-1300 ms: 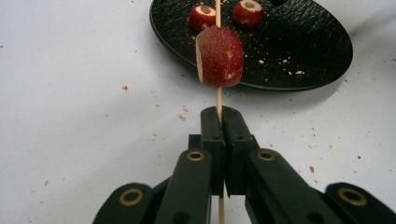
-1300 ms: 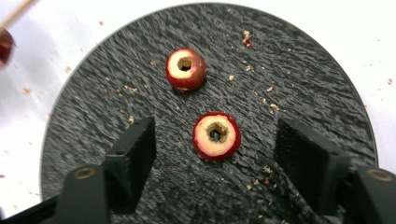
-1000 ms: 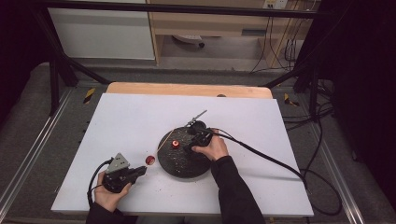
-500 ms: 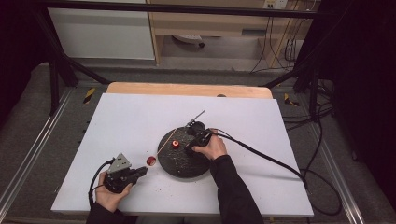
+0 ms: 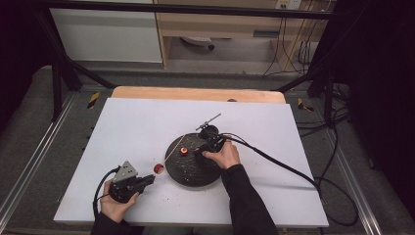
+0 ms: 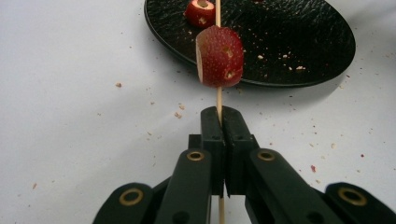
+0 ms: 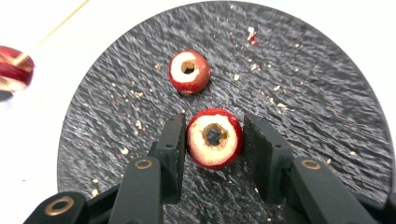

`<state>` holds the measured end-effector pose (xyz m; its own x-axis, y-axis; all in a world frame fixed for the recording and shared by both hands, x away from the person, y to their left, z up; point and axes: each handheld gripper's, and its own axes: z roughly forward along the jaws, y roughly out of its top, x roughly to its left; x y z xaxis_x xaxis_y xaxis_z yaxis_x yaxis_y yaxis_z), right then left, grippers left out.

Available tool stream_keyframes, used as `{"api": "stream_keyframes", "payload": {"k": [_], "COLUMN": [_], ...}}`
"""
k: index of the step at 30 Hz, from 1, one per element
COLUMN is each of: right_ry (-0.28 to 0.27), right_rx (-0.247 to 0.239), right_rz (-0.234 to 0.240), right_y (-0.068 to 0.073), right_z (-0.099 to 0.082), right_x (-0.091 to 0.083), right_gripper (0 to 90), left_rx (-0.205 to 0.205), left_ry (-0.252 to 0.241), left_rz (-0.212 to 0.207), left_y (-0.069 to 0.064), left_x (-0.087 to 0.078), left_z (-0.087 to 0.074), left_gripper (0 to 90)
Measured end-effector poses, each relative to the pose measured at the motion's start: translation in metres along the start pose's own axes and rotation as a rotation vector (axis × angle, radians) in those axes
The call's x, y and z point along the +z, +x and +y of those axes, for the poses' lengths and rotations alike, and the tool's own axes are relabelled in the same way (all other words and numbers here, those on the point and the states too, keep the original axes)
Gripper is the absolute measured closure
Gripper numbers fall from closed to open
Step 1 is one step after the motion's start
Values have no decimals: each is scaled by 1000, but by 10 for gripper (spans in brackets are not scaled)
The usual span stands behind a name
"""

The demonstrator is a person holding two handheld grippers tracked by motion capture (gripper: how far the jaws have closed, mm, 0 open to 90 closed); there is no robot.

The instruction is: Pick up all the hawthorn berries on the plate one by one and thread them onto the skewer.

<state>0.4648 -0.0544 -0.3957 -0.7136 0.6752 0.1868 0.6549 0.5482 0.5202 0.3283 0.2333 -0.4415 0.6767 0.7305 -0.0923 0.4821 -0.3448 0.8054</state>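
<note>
High view looks down from afar; both claw views sit close, sharing the black plate.

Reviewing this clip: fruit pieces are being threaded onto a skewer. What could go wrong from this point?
The right gripper has just closed its jaws on a cored red fruit piece; a tighter squeeze may crush it.

The left gripper holds the thin skewer near one end, so it may bend or snap during threading.

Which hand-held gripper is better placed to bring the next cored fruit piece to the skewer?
The right hand-held gripper: its jaws clasp a cored fruit piece on the black plate, while the left hand-held gripper already holds the skewer.
</note>
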Motion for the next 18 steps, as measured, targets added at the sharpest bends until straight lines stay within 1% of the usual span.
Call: {"api": "stream_keyframes", "payload": {"k": [5,6,8,11,14,18], "right_ry": [-74,-91,-130,-180,-234,-289], "right_rx": [36,44,59,84,115,153], "right_rz": [-5,7,10,17,40,47], "right_y": [4,4,5,3,2,3], "right_z": [-4,-5,-9,-16,-24,-36], "right_x": [-12,-14,-18,-23,-27,-27], "right_gripper": [611,611,612,612,612,612], "left_rx": [-2,-2,-2,-1,1,2], "left_ry": [-6,-6,-6,-9,-12,-13], "left_rz": [1,2,2,2,2,0], "left_y": [0,-1,-1,-1,-2,-4], "left_x": [0,0,0,0,0,1], "left_z": [0,0,0,0,0,0], "left_gripper": [882,882,881,881,882,882]}}
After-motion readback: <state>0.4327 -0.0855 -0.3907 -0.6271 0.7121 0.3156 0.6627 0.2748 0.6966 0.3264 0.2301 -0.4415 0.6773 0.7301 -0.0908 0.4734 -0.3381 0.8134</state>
